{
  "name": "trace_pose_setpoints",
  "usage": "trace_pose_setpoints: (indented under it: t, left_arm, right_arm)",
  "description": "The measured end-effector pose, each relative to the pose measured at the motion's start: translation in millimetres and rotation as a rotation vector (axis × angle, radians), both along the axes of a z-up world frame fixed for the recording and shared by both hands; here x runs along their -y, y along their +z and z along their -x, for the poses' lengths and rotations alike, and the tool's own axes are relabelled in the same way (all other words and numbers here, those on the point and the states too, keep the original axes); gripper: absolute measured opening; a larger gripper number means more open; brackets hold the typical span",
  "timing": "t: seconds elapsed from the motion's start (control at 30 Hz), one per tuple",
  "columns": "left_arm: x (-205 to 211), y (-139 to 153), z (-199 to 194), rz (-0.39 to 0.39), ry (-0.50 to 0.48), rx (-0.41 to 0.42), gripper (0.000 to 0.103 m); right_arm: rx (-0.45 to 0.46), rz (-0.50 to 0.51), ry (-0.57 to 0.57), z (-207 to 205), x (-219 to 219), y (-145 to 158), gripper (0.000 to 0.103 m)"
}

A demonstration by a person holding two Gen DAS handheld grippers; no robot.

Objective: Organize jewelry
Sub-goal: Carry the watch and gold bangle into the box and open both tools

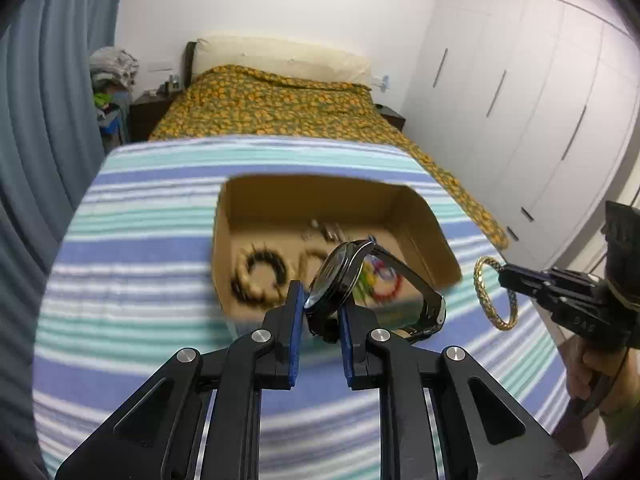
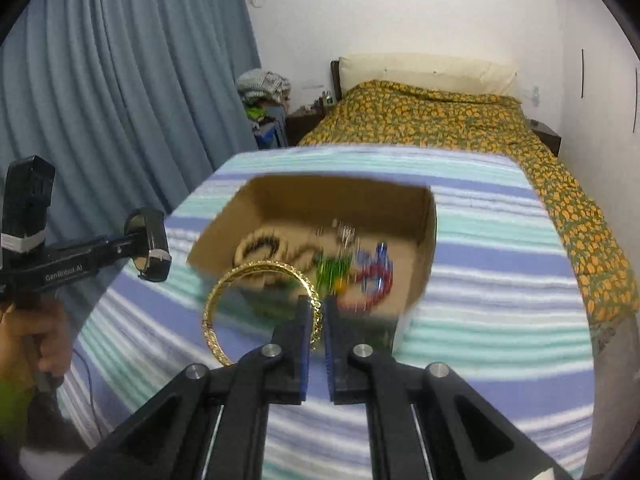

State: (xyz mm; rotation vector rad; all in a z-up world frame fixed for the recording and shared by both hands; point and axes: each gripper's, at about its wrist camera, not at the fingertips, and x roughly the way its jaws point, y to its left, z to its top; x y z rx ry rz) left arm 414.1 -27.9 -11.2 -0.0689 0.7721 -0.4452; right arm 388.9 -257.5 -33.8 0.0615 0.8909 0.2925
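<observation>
Left hand-held gripper point(image 1: 322, 308): clenched on a black wristwatch point(image 1: 340, 280), its blue pads pinching the case edge; the steel band loops out toward 3 o'clock, above the near rim of the cardboard box point(image 1: 424, 216).
Box contents: a black-and-cream bead bracelet point(image 1: 260, 276) at 9 o'clock, a small silver piece near 12, and red, green and blue beaded pieces point(image 2: 360, 276) at 3 o'clock; all blurred.
Right hand-held gripper point(image 2: 318, 316): clamped on the rim of a gold bangle point(image 2: 256, 304), which hangs out toward 9 o'clock, just short of the box's near wall.
Surface: a blue, green and white striped cloth point(image 1: 140, 240) under the box.
Risk: the watch is held by a thin edge, so a tilt could probably let it swivel out and drop short of the box; the bangle could catch on the near wall.
In the way: the two loads sit near each other over one opening and may collide.
Around: a bed with an orange-flowered cover point(image 1: 272, 100), blue curtains point(image 2: 120, 80), white wardrobes point(image 1: 520, 80).
</observation>
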Motion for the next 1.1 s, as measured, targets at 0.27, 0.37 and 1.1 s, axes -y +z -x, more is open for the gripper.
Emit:
trace_pose_setpoints:
  t: [0.27,0.37,1.1]
  left_arm:
    - [15.4,-19.0,-76.5,-0.015,0.026,-0.062,0.015]
    - [21.9,-36.7,-94.8,-0.029,0.028,-0.098,0.015]
    - [27.2,-26.7,-54.4,-0.181,0.165,0.069,0.102]
  right_arm:
    - [-0.03,0.002,-0.018,-78.8,-9.0,-17.1,0.006]
    - [-0.069,0.007,-0.008,-98.2,-15.0,-35.8,0.006]
    - [-0.069,0.112,-0.02,-85.6,-10.8,-39.1,0.081]
